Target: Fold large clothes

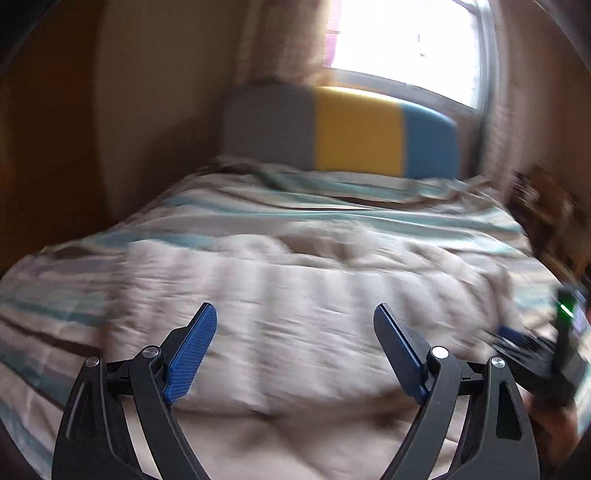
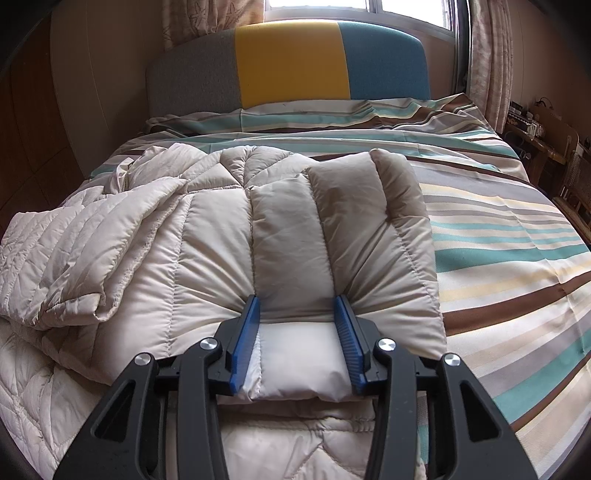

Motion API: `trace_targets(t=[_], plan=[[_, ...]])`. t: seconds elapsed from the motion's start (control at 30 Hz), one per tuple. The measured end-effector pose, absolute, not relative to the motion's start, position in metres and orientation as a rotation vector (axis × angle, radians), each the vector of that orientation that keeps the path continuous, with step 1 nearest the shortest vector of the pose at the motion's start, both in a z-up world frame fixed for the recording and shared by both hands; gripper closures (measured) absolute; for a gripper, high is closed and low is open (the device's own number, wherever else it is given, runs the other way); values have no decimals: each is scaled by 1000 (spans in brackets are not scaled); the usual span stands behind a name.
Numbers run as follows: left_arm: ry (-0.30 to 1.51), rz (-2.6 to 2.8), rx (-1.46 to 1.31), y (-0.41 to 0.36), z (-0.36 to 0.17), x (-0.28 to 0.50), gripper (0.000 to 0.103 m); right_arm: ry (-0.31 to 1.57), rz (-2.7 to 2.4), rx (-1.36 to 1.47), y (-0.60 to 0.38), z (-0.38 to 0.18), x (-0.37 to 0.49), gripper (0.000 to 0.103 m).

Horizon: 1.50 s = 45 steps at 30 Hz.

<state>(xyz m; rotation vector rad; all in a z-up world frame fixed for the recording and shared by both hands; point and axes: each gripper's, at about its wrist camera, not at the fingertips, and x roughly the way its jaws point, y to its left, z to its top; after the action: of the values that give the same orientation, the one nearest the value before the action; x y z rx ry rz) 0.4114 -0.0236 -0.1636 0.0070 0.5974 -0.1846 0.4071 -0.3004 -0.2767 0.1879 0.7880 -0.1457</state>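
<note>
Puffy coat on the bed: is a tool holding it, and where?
Yes. The right tool pinches the coat at its near folded edge. The left tool is open and holds nothing.

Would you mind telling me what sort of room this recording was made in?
Most likely a bedroom in a home: a bed with a striped cover, a padded headboard in grey, yellow and blue, and a curtained window behind it. A beige quilted jacket lies on the bed.

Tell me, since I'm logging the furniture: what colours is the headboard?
The headboard has grey, yellow and blue panels, clearest in the right wrist view.
</note>
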Motion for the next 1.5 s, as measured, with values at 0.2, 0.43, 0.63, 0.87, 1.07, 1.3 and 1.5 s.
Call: trace_targets(t=[0.2, 0.43, 0.63, 0.87, 1.07, 1.3, 1.5], plan=[[697, 30, -85, 38, -194, 463, 40, 788, -146, 187, -300, -277, 407, 61], [760, 38, -64, 38, -236, 477, 41, 791, -153, 172, -299, -279, 413, 61], [765, 40, -71, 37, -239, 479, 39, 799, -182, 145, -294, -267, 408, 52], [702, 50, -44, 30, -222, 462, 34, 628, -59, 204, -267, -203, 390, 50], [629, -56, 40, -2, -205, 445, 21, 652, 65, 151, -216, -203, 421, 50], [769, -85, 101, -15, -238, 466, 18, 773, 80, 103, -195, -257, 454, 54], [819, -109, 59, -8, -249, 474, 16, 783, 64, 88, -193, -277, 461, 53]])
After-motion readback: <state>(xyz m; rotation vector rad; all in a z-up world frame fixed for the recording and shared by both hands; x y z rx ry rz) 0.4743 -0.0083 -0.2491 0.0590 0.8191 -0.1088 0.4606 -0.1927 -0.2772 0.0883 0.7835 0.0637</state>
